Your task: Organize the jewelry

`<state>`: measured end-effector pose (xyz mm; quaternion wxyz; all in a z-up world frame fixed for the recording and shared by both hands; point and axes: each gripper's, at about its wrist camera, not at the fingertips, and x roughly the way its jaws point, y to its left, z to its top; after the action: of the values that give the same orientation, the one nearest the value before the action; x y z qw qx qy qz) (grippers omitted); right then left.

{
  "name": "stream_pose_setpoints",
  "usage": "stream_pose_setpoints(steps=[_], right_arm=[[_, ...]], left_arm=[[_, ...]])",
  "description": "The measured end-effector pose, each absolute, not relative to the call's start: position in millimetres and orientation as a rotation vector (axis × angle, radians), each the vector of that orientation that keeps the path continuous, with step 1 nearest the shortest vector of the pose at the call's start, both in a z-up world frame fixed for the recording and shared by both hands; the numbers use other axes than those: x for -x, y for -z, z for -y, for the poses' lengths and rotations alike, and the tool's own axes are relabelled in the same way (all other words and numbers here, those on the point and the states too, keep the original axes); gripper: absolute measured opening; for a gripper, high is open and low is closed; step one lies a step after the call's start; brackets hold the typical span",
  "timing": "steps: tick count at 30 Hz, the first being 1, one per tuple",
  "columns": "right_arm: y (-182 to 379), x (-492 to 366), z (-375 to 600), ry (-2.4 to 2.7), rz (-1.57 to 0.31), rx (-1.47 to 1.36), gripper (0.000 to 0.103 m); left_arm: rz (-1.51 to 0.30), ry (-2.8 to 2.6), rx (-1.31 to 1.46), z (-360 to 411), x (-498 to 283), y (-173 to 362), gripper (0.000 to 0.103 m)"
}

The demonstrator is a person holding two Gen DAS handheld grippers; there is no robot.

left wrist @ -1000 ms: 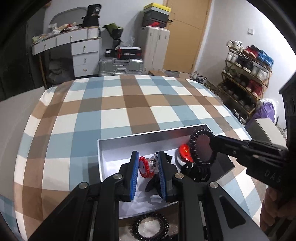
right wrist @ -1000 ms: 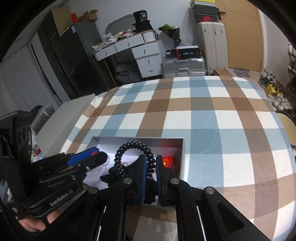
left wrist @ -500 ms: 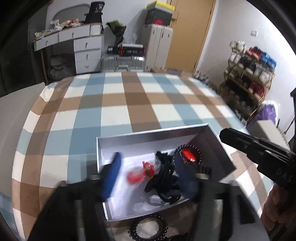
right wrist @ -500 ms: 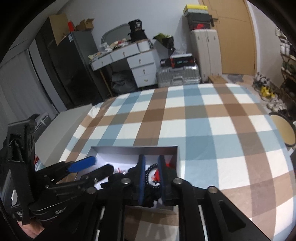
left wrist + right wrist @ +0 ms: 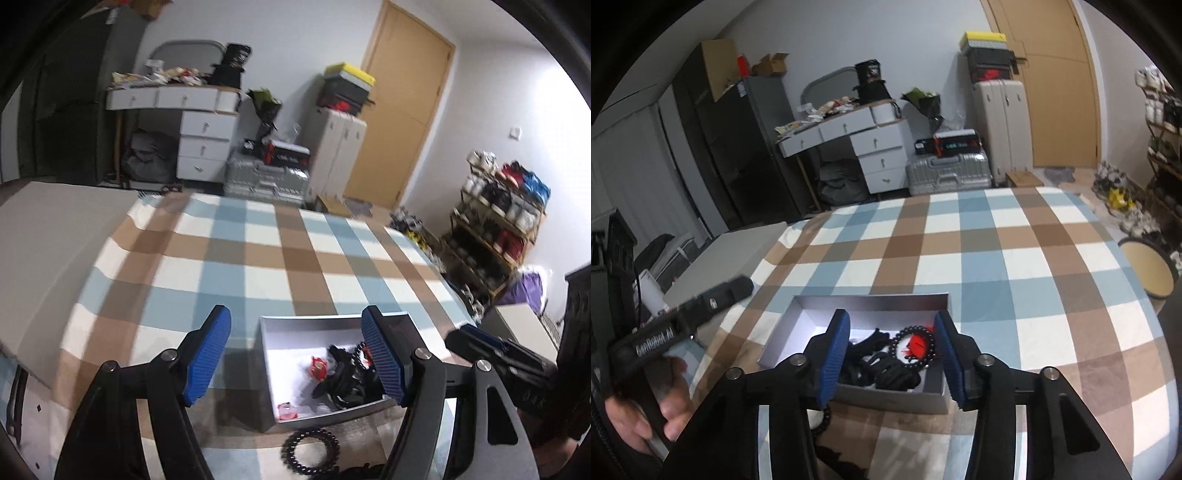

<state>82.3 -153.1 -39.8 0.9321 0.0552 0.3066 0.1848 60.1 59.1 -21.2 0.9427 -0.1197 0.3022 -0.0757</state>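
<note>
While both hand-held grippers open empty, black coil ring [image 5: 311,448] lies beside box [image 5: 332,415]

A white drawer desk [image 5: 871,147], silver suitcase [image 5: 947,173] and wooden door [image 5: 1056,81] stand beyond the checked bedspread [image 5: 979,251].

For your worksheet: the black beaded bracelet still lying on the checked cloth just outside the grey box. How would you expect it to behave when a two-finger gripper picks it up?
The black beaded bracelet is a ring of separate beads, so it probably droops. Round beads may slip between pads. It looks light.
</note>
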Motion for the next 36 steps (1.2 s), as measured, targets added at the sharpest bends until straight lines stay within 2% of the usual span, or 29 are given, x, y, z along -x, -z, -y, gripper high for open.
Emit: stream_pose_setpoints(steps=[2, 6, 10, 14, 17, 23, 36], right_arm=[[38.4, -75.9, 150.6, -0.390, -0.616, -0.096, 0.055], [39.3, -62.9, 146.6, -0.419, -0.607, -0.066, 0.062], [49.7, -46.1, 143.2, -0.470, -0.649, -0.058, 0.066], [64.4, -32.2, 132.6, -0.523, -0.707, 0.016, 0.067], [74.1, -25.5, 122.0, -0.537, -0.729, 0.075, 0.076], [98.7, -21.5, 97.8, -0.595, -0.795, 0.196, 0.076], [132.8, -26.9, 78.2, -0.617, -0.881, 0.316, 0.074]], left_arm=[[-0.605, 0.130, 0.245, -63.0, -55.8, 20.8, 0.076], [-0.615, 0.094, 0.230, -66.9, -52.0, 24.1, 0.077], [-0.631, 0.067, 0.238, -71.8, -44.0, 24.1, 0.077], [-0.617, 0.029, 0.227, -73.8, -33.2, 21.2, 0.084], [-0.632, -0.005, 0.244, -78.1, -26.0, 25.7, 0.084], [-0.721, -0.077, 0.315, -88.5, -9.8, 40.0, 0.084], [-0.712, -0.110, 0.260, -78.3, 11.8, 40.4, 0.084]])
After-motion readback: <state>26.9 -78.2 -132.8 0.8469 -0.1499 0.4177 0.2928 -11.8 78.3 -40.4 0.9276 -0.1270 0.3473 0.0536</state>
